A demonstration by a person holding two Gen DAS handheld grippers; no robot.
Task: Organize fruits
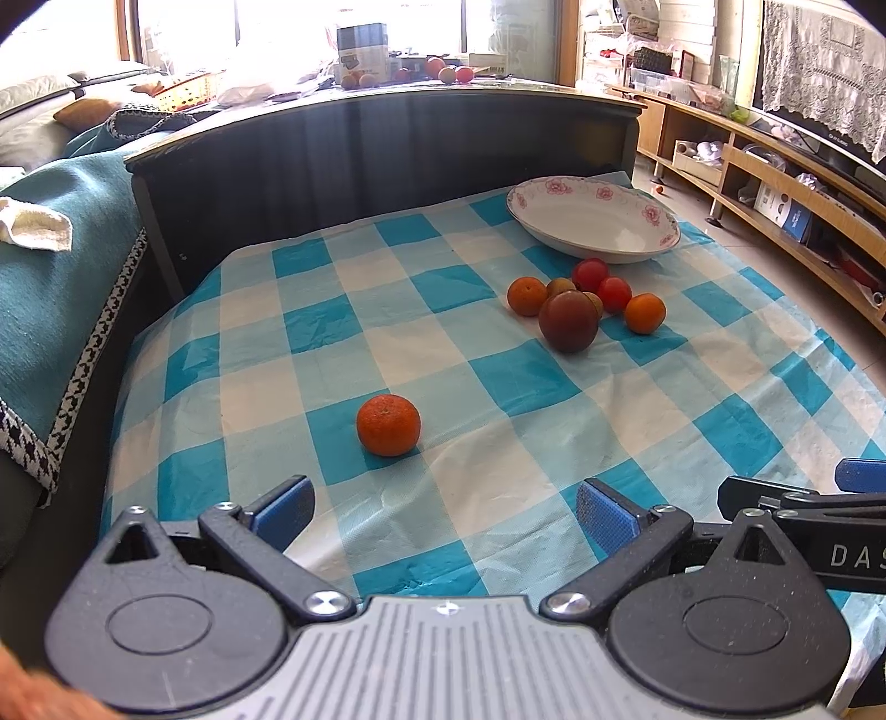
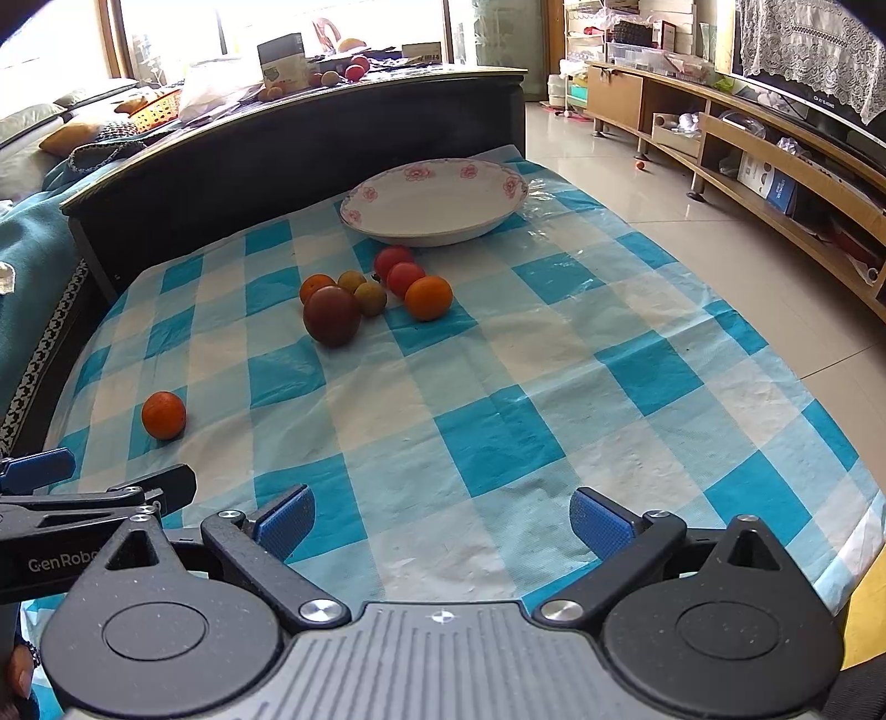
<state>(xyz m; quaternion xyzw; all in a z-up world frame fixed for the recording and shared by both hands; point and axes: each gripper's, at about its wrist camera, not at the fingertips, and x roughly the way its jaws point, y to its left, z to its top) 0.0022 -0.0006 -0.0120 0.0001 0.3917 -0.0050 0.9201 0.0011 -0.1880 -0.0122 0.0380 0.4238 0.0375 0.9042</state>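
Observation:
A lone orange tangerine point(image 1: 388, 425) lies on the blue checked cloth, just ahead of my open, empty left gripper point(image 1: 443, 512); it also shows in the right wrist view point(image 2: 164, 415). A cluster of fruit sits farther back: a dark plum point(image 1: 568, 321) point(image 2: 331, 315), two red tomatoes point(image 1: 590, 274) point(image 2: 392, 259), small oranges point(image 1: 644, 313) point(image 2: 428, 298) and brownish longans point(image 2: 370, 298). An empty white flowered plate point(image 1: 592, 221) point(image 2: 437, 200) stands behind the cluster. My right gripper point(image 2: 440, 518) is open and empty near the cloth's front edge.
A dark wooden headboard-like panel point(image 1: 387, 144) rises behind the cloth. A teal blanket point(image 1: 50, 266) lies at the left. Wooden shelving point(image 1: 775, 183) runs along the right over tiled floor point(image 2: 692, 243). More fruit and boxes point(image 1: 362, 52) sit on the far ledge.

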